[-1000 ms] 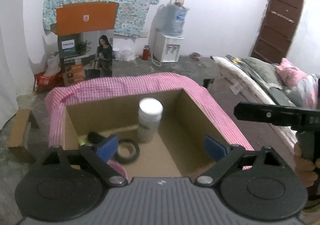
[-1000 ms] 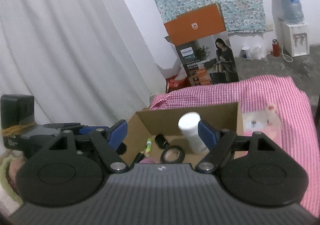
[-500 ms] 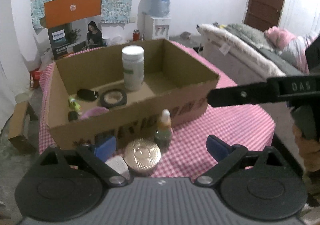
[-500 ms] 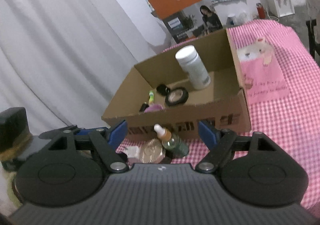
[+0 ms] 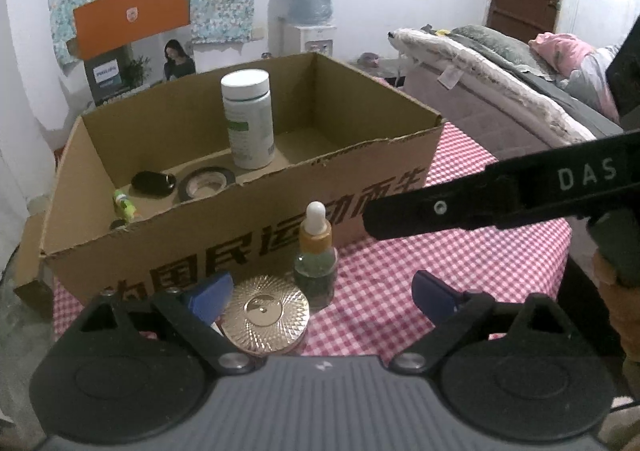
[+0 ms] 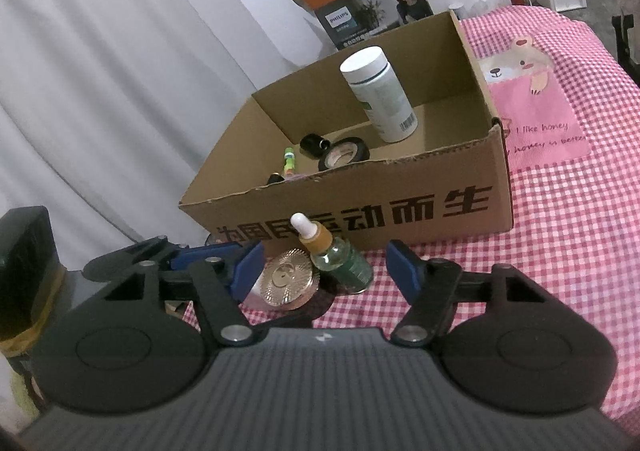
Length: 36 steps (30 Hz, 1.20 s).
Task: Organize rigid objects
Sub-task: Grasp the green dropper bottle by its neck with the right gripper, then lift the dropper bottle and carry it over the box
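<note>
Two grippers in my feeds, both spread wide w/ nothing between the blue pads. My left gripper (image 5: 322, 293) hangs low over the pink-checked tablecloth (image 5: 460, 251); my right gripper (image 6: 324, 263) sits just beside it, its black finger crossing the left view at 3 o'clock.

Fig. items, left wrist view: cardboard box (image 5: 360, 187), open top, printed black characters on near wall, fills centre. Inside: white supplement bottle (image 5: 248, 119) upright at 12 o'clock; black tape roll (image 5: 206, 183) lying flat just in front of it; black oval object (image 5: 154, 183) touching or just beside the roll at its 9 o'clock (can't tell which); small green-yellow tube (image 5: 125, 205) near the left wall.

Outside the box, against its near wall: dropper bottle (image 5: 316, 255), white bulb, amber collar, green glass, upright. At its 8 o'clock, touching or nearly so, a round gold compact (image 5: 266, 313) w/ ribbed lid, partly behind my left pad.

Right wrist view: same dropper bottle (image 6: 332, 251) and compact (image 6: 288, 277) lie btwn the open pads. Pink bear-print mat (image 6: 532, 111) on the cloth at the box's 3 o'clock.
</note>
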Tool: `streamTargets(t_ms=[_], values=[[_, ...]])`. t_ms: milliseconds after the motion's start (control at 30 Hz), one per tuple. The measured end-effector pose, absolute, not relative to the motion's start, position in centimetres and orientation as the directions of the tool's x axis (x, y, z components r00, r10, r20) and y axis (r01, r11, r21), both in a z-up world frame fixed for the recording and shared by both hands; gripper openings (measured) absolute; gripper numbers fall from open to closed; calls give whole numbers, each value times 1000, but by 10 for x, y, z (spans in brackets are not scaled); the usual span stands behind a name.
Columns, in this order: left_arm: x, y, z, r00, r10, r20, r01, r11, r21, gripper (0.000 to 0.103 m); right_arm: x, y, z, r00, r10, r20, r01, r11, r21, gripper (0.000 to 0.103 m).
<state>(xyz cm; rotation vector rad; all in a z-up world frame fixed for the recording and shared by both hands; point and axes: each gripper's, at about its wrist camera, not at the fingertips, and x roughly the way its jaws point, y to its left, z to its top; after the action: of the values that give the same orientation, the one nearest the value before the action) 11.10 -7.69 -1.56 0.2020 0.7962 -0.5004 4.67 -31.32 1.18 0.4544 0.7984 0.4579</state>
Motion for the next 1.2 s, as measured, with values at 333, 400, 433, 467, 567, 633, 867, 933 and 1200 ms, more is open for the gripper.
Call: streamTargets(t_ms=[333,400,433,467,567,633,867,933,1200], values=[[128,-76,-25,597,-364,-715,452,889,-74,76,73,-298,8,583,567,-581,-282,813,510,47],[131,-77,-25,596,-366,-715,456,887,-73,69,78,-293,7,575,575,-583,-299,810,504,46],[132,-78,-26,594,-367,-716,460,885,-73,67,80,-291,7,571,577,-584,-305,810,501,45],[133,-79,-27,590,-370,-717,465,882,-72,64,82,-290,6,567,580,-585,-312,809,499,44],[135,-82,-31,582,-368,-725,475,878,-64,57,88,-286,4,556,588,-588,-322,804,500,42],[137,-84,-33,580,-368,-727,476,877,-65,57,91,-285,2,546,591,-593,-327,803,499,37],[143,-92,-38,560,-381,-736,482,872,-85,46,100,-283,-4,515,613,-599,-340,788,514,25],[144,-93,-39,557,-383,-737,481,872,-89,46,99,-283,-2,520,605,-603,-346,795,498,24],[142,-104,-41,541,-420,-729,496,859,-127,46,92,-296,-1,531,585,-613,-325,809,490,24]])
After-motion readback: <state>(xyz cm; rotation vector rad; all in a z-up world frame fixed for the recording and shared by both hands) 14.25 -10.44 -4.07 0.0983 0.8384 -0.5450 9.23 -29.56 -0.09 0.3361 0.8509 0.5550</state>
